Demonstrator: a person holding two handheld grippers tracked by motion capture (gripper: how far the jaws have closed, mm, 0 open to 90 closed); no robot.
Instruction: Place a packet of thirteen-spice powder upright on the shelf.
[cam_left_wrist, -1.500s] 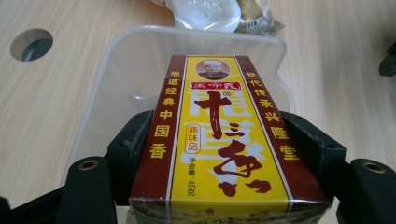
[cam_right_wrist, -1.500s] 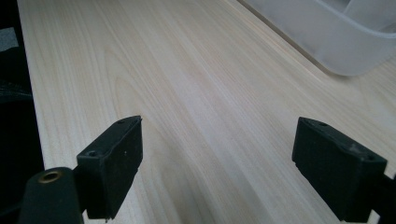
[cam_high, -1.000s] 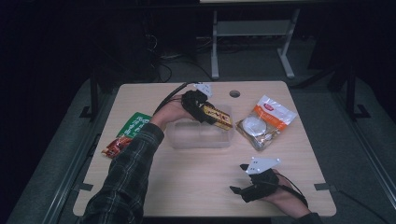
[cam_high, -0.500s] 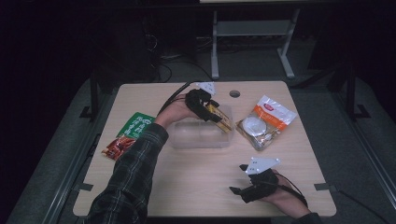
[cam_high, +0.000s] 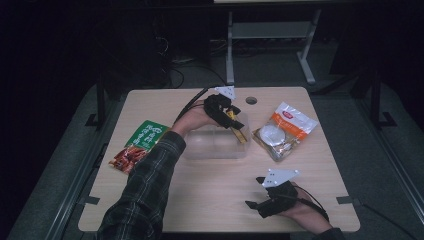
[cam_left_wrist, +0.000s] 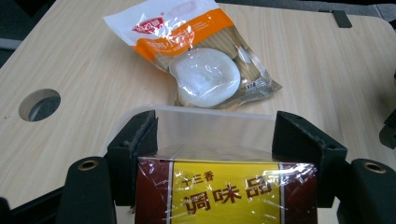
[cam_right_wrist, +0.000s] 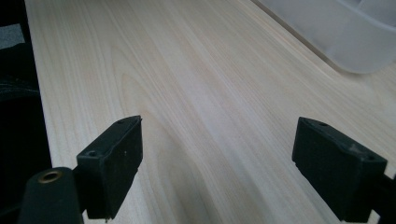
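My left gripper (cam_high: 230, 116) is shut on a packet with a yellow label and dark red ends (cam_high: 239, 130), holding it tilted over the right end of a clear plastic container (cam_high: 212, 145). In the left gripper view the packet (cam_left_wrist: 224, 191) sits clamped between both pads (cam_left_wrist: 140, 137), above the container's rim (cam_left_wrist: 196, 111), and the gripper (cam_left_wrist: 219, 137) faces an orange and white snack bag (cam_left_wrist: 201, 65). Near the table's front edge my right gripper (cam_high: 257, 205) rests open. Between its fingers (cam_right_wrist: 219, 140) is bare wood.
The orange and white snack bag (cam_high: 285, 131) lies right of the container. A green packet (cam_high: 149, 135) and a red one (cam_high: 127, 157) lie at the left. A round hole (cam_high: 251, 100) is in the table at the back. The container's corner (cam_right_wrist: 345, 32) lies ahead of the right gripper.
The left gripper has tipped the packet, so its free end now points lower toward the container's right end. The right gripper has not moved.
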